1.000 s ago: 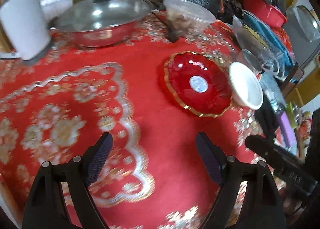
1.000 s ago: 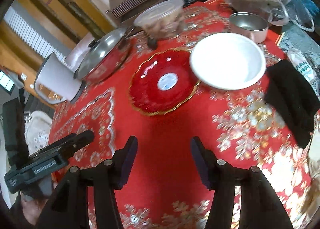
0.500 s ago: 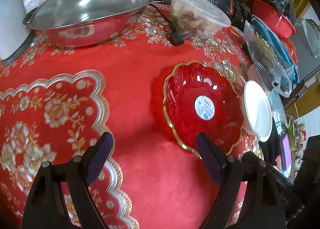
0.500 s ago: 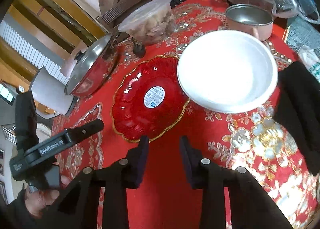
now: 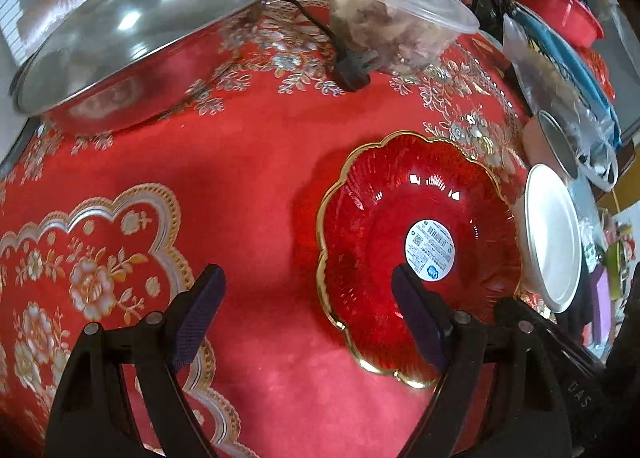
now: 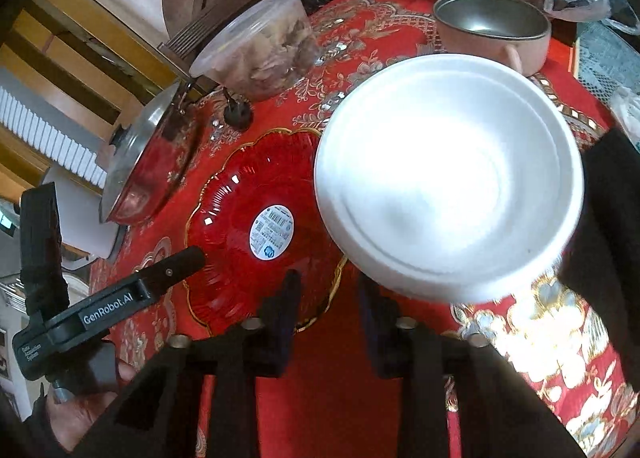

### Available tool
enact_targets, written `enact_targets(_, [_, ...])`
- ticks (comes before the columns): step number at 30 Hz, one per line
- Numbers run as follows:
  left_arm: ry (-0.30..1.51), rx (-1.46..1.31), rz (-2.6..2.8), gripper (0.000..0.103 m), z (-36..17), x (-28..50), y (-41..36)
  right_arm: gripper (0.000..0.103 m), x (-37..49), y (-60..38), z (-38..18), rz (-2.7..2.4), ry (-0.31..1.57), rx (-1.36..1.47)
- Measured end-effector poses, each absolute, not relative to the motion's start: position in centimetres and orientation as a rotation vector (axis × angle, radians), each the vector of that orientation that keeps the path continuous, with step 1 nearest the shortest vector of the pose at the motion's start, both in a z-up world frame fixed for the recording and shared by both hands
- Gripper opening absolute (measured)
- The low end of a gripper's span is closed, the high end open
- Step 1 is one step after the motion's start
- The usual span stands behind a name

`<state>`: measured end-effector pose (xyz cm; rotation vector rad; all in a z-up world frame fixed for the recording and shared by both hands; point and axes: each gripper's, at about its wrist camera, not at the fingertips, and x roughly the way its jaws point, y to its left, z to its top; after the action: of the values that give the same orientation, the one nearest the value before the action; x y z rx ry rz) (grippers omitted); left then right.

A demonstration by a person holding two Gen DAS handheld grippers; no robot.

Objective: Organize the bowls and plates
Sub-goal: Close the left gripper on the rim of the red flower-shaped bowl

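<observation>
A red glass plate (image 5: 416, 225) with a scalloped gold rim and a round white sticker lies on the red tablecloth. My left gripper (image 5: 308, 310) stands open at its near left edge, the right finger over the plate's near part and the left finger over bare cloth. A white bowl (image 6: 448, 185) sits right of the plate, and its left side overlaps the plate's rim (image 6: 336, 282). My right gripper (image 6: 328, 298) is open with a narrow gap. Its tips are just short of the bowl's near-left rim, and nothing is between them. One left gripper finger (image 6: 168, 274) reaches over the plate's left edge.
A steel wok with a glass lid (image 5: 132, 29) stands at the back left. A lidded plastic food tub (image 5: 396, 21) and a black power plug (image 5: 352, 65) lie behind the plate. A small pink pot (image 6: 492, 25), plastic bags and a black cloth (image 6: 608, 217) crowd the right side.
Both grippers have moved forward and lower toward the red plate and white bowl. The right gripper's fingers have drawn much closer together. The left gripper has stayed wide open.
</observation>
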<state>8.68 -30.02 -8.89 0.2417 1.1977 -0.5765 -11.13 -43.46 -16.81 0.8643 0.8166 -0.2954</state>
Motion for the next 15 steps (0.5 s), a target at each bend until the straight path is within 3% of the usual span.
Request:
enact_targets(5, [1.197, 0.255, -0.578, 0.082, -9.3, 8.9, -30.7, 0.012, -10.4, -43.5, -17.3, -0.304, 0.829, 0.856])
enact_targets(7, [1.199, 0.269, -0.583, 0.073, -9.7, 9.0, -30.9, 0.012, -10.3, -43.6, -17.3, -0.309, 0.827, 0.851])
enact_targets(9, [1.212, 0.279, -0.579, 0.053, -10.2, 9.1, -31.1, 0.012, -10.0, -43.6, -17.3, -0.314, 0.825, 0.845])
enact_targets(13, [1.204, 0.277, -0.593, 0.035, -10.0, 9.1, -31.3, 0.011, -9.9, -43.8, -17.4, -0.312, 0.824, 0.845])
enact_targets(15, [1.198, 0.29, -0.61, 0.019, -9.8, 8.7, -31.7, 0.011, -9.7, -43.7, -17.4, -0.305, 0.826, 0.84])
